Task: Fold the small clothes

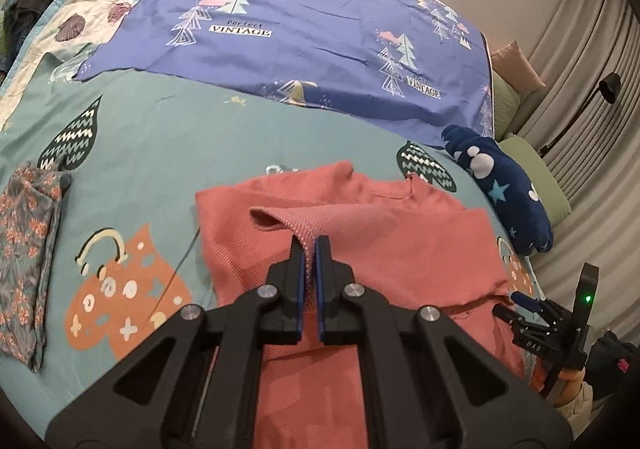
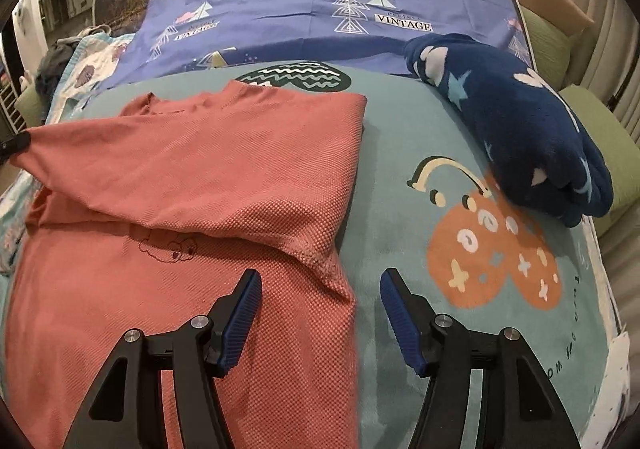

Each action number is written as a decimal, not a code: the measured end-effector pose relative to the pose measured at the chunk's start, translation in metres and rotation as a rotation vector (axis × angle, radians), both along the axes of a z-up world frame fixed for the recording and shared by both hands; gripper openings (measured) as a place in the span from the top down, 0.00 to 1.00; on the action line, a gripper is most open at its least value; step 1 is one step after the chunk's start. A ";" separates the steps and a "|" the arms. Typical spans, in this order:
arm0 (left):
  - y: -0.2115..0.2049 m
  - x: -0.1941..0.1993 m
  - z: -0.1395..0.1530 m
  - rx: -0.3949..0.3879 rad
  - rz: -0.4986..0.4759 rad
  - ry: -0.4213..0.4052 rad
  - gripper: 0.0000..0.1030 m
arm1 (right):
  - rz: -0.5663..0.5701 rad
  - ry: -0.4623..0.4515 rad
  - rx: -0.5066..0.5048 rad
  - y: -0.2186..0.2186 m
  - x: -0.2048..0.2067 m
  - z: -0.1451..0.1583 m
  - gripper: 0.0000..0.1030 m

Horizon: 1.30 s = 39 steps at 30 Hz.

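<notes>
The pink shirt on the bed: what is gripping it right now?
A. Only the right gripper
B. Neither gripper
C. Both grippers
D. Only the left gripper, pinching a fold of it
D: the left gripper is shut on a raised fold of the pink shirt, while the right gripper stands open over the shirt's edge with nothing pinched.

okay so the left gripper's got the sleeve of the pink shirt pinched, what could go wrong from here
The left gripper pinches only a thin edge of the sleeve, so it may slip out mid-fold. Pulling could drag the pink shirt askew, since the right gripper hangs open at its hem edge, pinning nothing.
</notes>
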State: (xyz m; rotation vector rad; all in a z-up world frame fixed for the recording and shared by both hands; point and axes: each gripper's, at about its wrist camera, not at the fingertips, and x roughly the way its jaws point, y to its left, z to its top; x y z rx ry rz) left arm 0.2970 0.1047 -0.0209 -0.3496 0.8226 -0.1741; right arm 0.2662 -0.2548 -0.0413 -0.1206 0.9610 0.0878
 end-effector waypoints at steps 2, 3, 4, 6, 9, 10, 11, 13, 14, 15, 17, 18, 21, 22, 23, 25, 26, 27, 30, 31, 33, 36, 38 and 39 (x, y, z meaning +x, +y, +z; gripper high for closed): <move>0.000 -0.002 -0.004 0.013 -0.005 0.007 0.94 | -0.002 0.001 0.002 0.000 0.000 0.000 0.39; 0.001 -0.004 -0.007 0.026 -0.007 0.013 0.94 | -0.006 0.002 0.007 -0.002 0.001 0.000 0.39; 0.002 -0.004 -0.010 0.035 -0.007 0.018 0.94 | -0.008 0.003 0.010 -0.002 0.000 0.001 0.39; 0.006 -0.007 -0.017 0.078 0.010 0.034 0.94 | -0.013 0.005 0.020 -0.004 0.000 0.001 0.39; 0.014 -0.010 -0.030 0.133 0.039 0.068 0.89 | -0.017 0.011 0.032 -0.007 -0.002 0.002 0.39; 0.017 -0.012 -0.035 0.143 0.047 0.085 0.86 | -0.019 0.012 0.034 -0.009 -0.002 0.002 0.39; 0.019 -0.013 -0.039 0.149 0.053 0.094 0.80 | -0.020 0.012 0.037 -0.010 -0.003 0.003 0.39; 0.022 -0.016 -0.047 0.158 0.056 0.113 0.78 | -0.022 0.012 0.048 -0.012 -0.004 0.004 0.39; 0.022 -0.017 -0.051 0.158 0.050 0.126 0.78 | -0.021 0.011 0.057 -0.014 -0.004 0.005 0.39; 0.022 -0.018 -0.054 0.158 0.048 0.131 0.78 | -0.021 0.011 0.067 -0.015 -0.004 0.006 0.38; 0.022 -0.018 -0.059 0.168 0.045 0.136 0.78 | -0.026 0.011 0.075 -0.018 -0.003 0.007 0.38; 0.019 -0.018 -0.062 0.201 0.042 0.130 0.78 | -0.028 0.012 0.075 -0.018 -0.002 0.007 0.37; 0.008 -0.022 -0.068 0.384 0.056 0.111 0.70 | -0.021 0.030 0.072 -0.017 0.000 0.001 0.37; 0.006 -0.026 -0.069 0.460 0.083 0.117 0.71 | -0.028 0.037 0.054 -0.016 0.001 -0.002 0.37; 0.006 -0.028 -0.070 0.505 0.101 0.132 0.70 | -0.050 0.037 0.025 -0.018 0.003 -0.005 0.37; 0.011 -0.038 -0.072 0.536 0.127 0.139 0.70 | -0.133 0.037 0.003 -0.031 0.004 -0.009 0.33; 0.017 -0.044 -0.071 0.512 0.132 0.142 0.71 | -0.154 0.046 0.041 -0.039 0.003 -0.009 0.33; 0.020 -0.048 -0.069 0.486 0.134 0.143 0.71 | -0.185 0.058 0.092 -0.049 0.002 -0.009 0.33; 0.028 -0.058 -0.058 0.335 0.108 0.118 0.71 | -0.197 0.052 0.128 -0.058 -0.005 -0.004 0.33; 0.026 -0.058 -0.057 0.307 0.097 0.108 0.71 | -0.195 0.044 0.123 -0.057 -0.008 -0.002 0.33; 0.017 -0.056 -0.052 0.264 0.059 0.081 0.69 | -0.172 0.021 0.127 -0.053 -0.013 0.002 0.33; -0.001 -0.039 -0.061 0.335 0.045 0.104 0.64 | -0.106 -0.016 0.158 -0.044 -0.016 0.008 0.32; -0.002 -0.035 -0.069 0.345 0.063 0.117 0.57 | -0.069 -0.014 0.127 -0.032 -0.011 0.007 0.31; 0.001 -0.037 -0.069 0.350 0.088 0.116 0.49 | -0.065 -0.006 0.105 -0.028 -0.008 0.004 0.33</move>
